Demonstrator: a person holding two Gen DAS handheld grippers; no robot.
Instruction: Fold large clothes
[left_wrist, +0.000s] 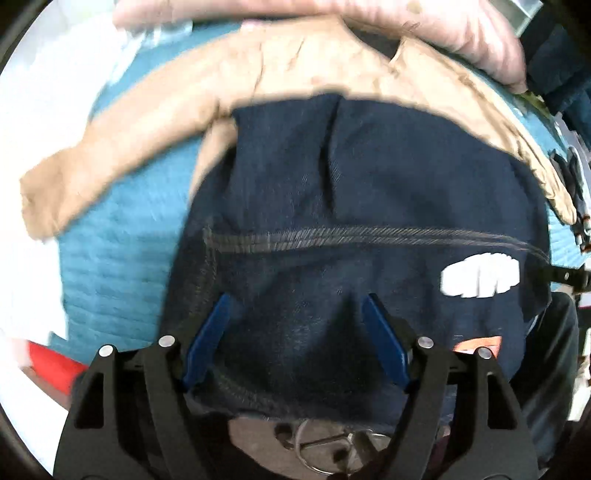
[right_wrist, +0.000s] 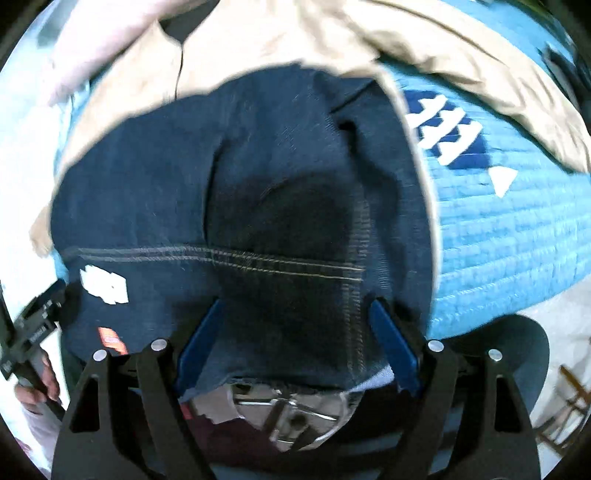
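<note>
Dark denim garment (left_wrist: 351, 192) is seen folded over tan garment (left_wrist: 147, 122), apparently ungripped; left gripper (left_wrist: 295, 301) and right gripper (right_wrist: 297, 304) jaws held wide above the denim.

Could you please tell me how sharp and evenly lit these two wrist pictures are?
Left wrist view: motion blur smears the tan garment and the white logo on the dark navy denim garment; the left edge is blown out white. Right wrist view: sharper stitching on the denim, a dark shadow at its centre, and fisheye bending of the blue quilted cover.
</note>
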